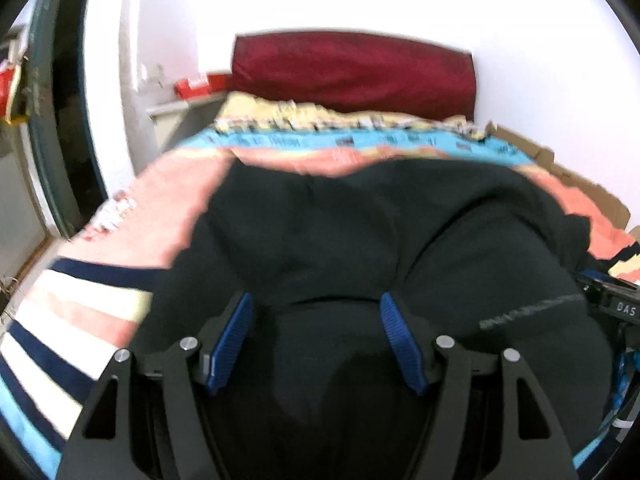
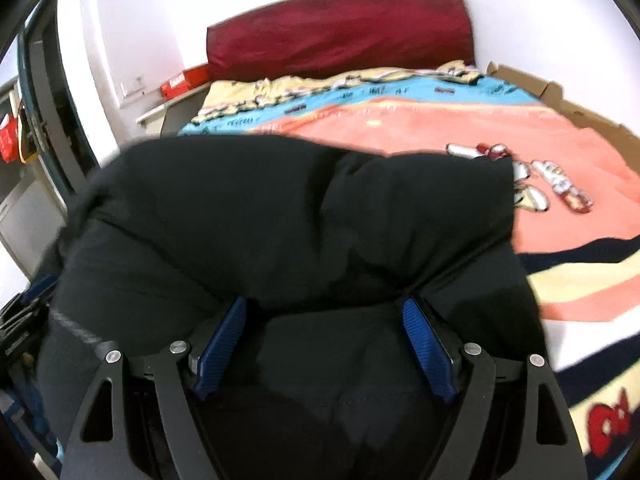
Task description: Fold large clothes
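I have both my left gripper (image 1: 316, 340) and right gripper (image 2: 324, 344) with jaws wide over the black jacket (image 2: 260, 216) on the bed (image 2: 420, 128), maroon headboard (image 2: 340, 36) at twelve o'clock.

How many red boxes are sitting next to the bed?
1 for sure: a red box on the ledge left of the dark red headboard. Another red thing hangs by the doorway, too blurry to tell.

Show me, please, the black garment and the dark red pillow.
black garment (image 2: 280, 208): right wrist view, its puffy upper fold.
dark red pillow (image 1: 352, 68): left wrist view, middle of its front.
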Demonstrator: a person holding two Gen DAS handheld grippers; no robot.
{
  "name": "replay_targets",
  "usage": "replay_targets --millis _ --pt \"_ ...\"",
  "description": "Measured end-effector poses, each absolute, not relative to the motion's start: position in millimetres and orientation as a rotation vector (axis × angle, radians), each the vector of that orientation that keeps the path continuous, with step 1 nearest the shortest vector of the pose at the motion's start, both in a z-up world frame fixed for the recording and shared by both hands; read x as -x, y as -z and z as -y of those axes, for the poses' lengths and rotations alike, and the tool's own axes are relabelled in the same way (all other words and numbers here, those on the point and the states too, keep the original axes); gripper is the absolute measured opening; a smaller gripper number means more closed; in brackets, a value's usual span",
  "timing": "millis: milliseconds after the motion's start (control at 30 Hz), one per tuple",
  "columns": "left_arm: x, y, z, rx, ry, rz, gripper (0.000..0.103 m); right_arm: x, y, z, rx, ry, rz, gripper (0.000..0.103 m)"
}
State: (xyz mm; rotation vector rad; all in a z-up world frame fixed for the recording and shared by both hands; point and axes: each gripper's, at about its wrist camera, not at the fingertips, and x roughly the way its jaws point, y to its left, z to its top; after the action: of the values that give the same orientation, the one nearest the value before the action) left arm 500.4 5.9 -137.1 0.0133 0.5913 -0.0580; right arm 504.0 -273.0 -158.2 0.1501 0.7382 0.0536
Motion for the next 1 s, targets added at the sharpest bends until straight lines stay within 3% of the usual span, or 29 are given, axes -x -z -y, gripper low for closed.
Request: replay_targets --millis 200,333,467,567,667,767,1000 --pt "-485 137 -41 -0.075 -0.040 -0.631 0.065 -461 120 227 -0.072 -0.138 -0.631 0.084" --pt "-485 166 -52 -0.078 -0.056 -0.683 0.066 -461 140 209 -0.042 -0.162 -0.692 0.084" --pt "-486 186 -56 -0.029 -0.033 -0.692 0.069 -466 168 216 -0.060 -0.148 -0.701 0.095" --pt "-492 189 -57 -0.005 -0.028 -0.723 0.071 -469 180 219 -0.067 -0.148 -0.696 0.097" --pt "-493 174 -60 0.019 -0.033 -0.733 0.071 -474 171 217 -0.073 -0.144 -0.763 0.097" --pt "-489 141 -61 0.061 -0.006 -0.658 0.071 -471 141 219 -0.070 -0.174 -0.743 0.087" --pt "-559 110 2 -0.054 0.145 -0.702 0.071 -523 103 210 0.034 -0.200 -0.721 0.087"
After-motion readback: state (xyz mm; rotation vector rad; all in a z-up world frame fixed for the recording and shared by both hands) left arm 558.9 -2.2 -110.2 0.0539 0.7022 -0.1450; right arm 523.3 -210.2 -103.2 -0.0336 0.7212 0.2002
